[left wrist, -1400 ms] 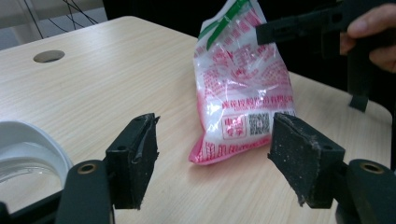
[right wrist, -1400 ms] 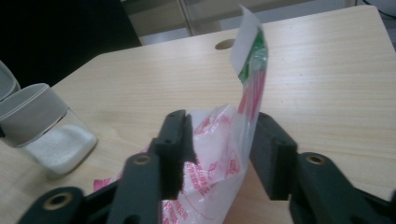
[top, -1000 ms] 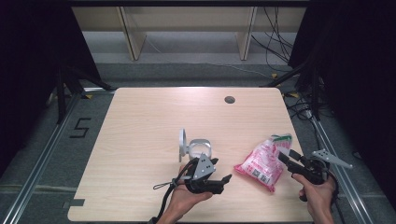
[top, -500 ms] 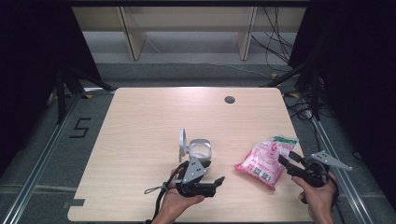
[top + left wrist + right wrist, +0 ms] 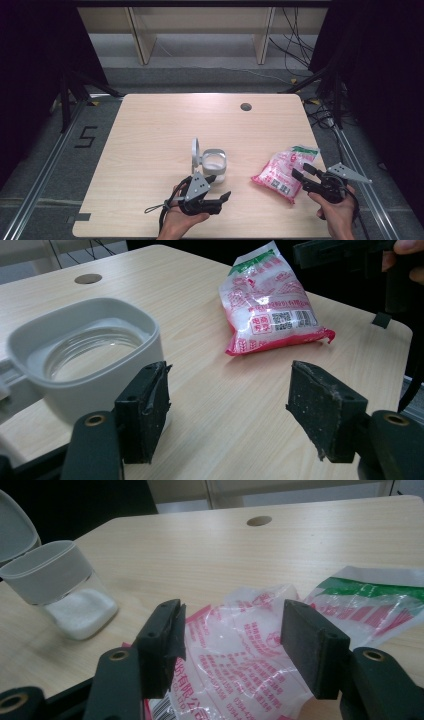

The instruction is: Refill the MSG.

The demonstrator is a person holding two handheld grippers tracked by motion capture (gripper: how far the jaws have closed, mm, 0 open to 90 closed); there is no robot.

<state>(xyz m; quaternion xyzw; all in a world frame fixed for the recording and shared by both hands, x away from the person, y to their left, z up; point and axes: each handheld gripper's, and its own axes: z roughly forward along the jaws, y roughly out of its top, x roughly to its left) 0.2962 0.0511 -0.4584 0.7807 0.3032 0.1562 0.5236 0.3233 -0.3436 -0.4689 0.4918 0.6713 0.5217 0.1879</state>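
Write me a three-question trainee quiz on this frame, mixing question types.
1. True or false: the lid of the container is closed.
2. Which tongs are nearest the pink bag? A) left tongs B) right tongs
3. Fill in: both tongs are ____, holding nothing.

Key: 1 false, the lid stands up open; 2 B; 3 open.

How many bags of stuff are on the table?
1. The pink and white bag lies near the table's right front edge, just ahead of the right gripper. I see no other.
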